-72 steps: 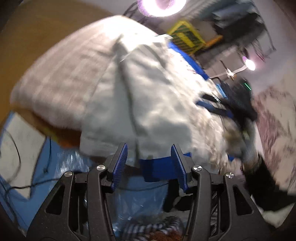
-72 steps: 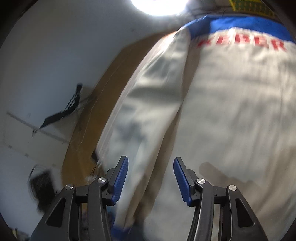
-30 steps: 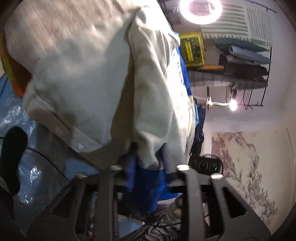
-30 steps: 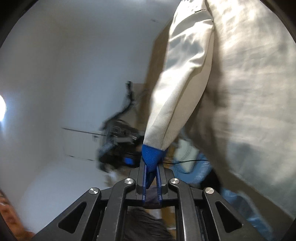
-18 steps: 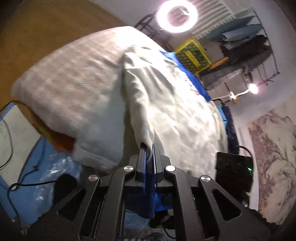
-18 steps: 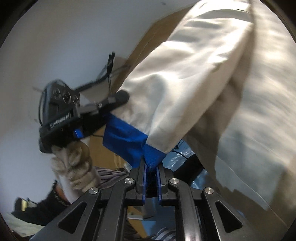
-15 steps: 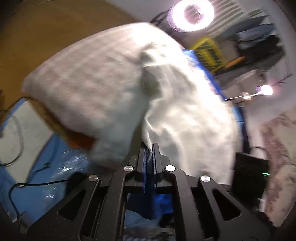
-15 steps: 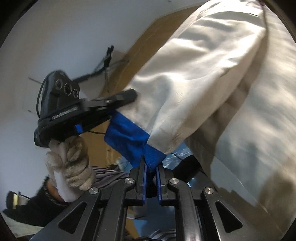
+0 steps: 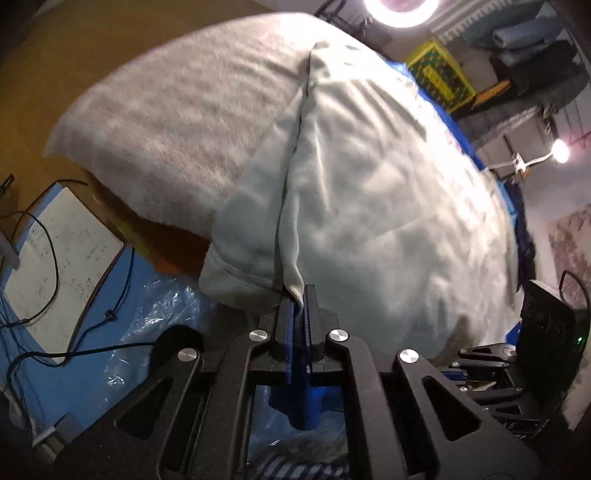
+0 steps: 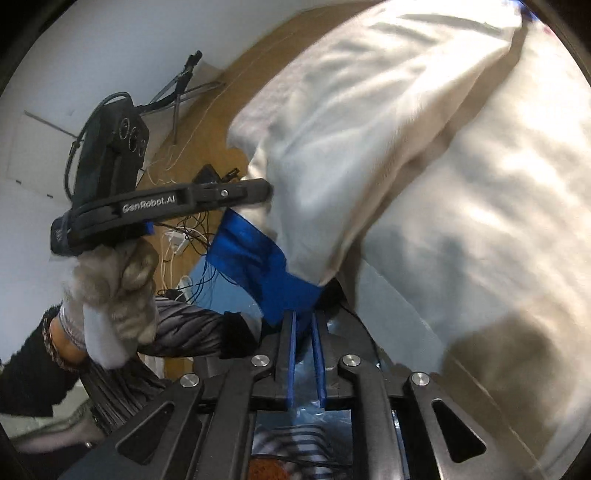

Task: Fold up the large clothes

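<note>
I've got L tongs [image 9: 298, 295] clamped on the cream garment's [image 9: 369, 177] ribbed edge; R tongs [image 10: 304, 326] just eased wider, blue cuff [image 10: 280, 288] between, prob. gripped. Garment's draped over the bed [image 9: 177, 110].

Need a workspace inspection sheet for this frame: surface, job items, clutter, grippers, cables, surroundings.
Surface: checked blanket over a wooden top.
Job's things: cream garment with blue trim, lying on the blanket, blue cuff lifted off it.
Clutter: white board, clear plastic sheet below the edge.
Grippers: left gripper shut on the garment's ribbed edge; right gripper jaws just opening, cuff between them.
Cables: black leads across the board.
Surroundings: ring light, yellow crate, shelving.
</note>
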### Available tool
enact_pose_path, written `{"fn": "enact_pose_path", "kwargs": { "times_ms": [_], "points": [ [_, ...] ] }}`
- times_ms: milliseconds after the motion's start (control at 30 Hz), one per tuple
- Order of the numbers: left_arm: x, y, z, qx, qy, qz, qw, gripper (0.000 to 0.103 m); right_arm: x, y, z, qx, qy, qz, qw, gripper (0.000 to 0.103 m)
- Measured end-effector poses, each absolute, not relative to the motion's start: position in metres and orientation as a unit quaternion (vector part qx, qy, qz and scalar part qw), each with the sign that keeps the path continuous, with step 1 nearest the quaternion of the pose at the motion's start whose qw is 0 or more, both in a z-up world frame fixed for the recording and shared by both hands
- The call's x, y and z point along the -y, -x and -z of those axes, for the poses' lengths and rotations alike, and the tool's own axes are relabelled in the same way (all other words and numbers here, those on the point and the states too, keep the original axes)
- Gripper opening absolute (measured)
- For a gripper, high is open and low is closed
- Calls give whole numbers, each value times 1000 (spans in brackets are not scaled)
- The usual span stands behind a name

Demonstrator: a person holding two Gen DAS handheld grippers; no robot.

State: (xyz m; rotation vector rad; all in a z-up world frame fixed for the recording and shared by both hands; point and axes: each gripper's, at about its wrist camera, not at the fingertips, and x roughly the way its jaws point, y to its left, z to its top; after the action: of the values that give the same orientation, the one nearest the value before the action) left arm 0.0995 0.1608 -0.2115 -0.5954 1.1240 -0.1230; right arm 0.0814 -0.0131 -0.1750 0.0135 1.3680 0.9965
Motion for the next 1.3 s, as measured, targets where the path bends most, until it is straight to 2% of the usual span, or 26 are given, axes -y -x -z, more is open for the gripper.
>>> {"fn": "enact_pose_path", "kwargs": {
  "times_ms": [67, 167, 333, 467, 500, 533, 600, 733, 1000, 1300],
  "points": [
    [-165, -96, 200, -507, 274, 49, 816, 2, 17, -82, 161, -589, -2, -448, 673, 23],
    [-170, -95, 197, -500, 253, 29, 828, 2, 18, -88, 129, -538, -8, -463, 705, 32],
    [-173, -104, 222, -524, 255, 14, 812, 2, 13, -108, 132, -516, 41, -417, 747, 31],
    [-187, -99, 216, -505, 265, 0, 821, 11, 1, -120, 158, -536, 57, -387, 748, 29],
    [-190, -99, 214, -499, 271, 0, 823, 24, -3, -120, 163, -543, 51, -384, 745, 28],
    [-196, -100, 214, -489, 284, 3, 825, 45, -4, -120, 166, -542, 45, -385, 746, 27],
    [-205, -104, 216, -483, 299, 6, 823, 61, -2, -117, 172, -542, 44, -387, 745, 27],
    [-227, -117, 234, -478, 371, 40, 795, 63, 0, -119, 174, -540, 38, -387, 746, 27],
    [-260, -134, 268, -460, 432, 83, 771, 64, 24, -121, 178, -543, 21, -396, 740, 27],
    [-255, -141, 313, -455, 534, 137, 700, 64, 31, -121, 177, -541, 17, -397, 742, 27]
  ]
}}
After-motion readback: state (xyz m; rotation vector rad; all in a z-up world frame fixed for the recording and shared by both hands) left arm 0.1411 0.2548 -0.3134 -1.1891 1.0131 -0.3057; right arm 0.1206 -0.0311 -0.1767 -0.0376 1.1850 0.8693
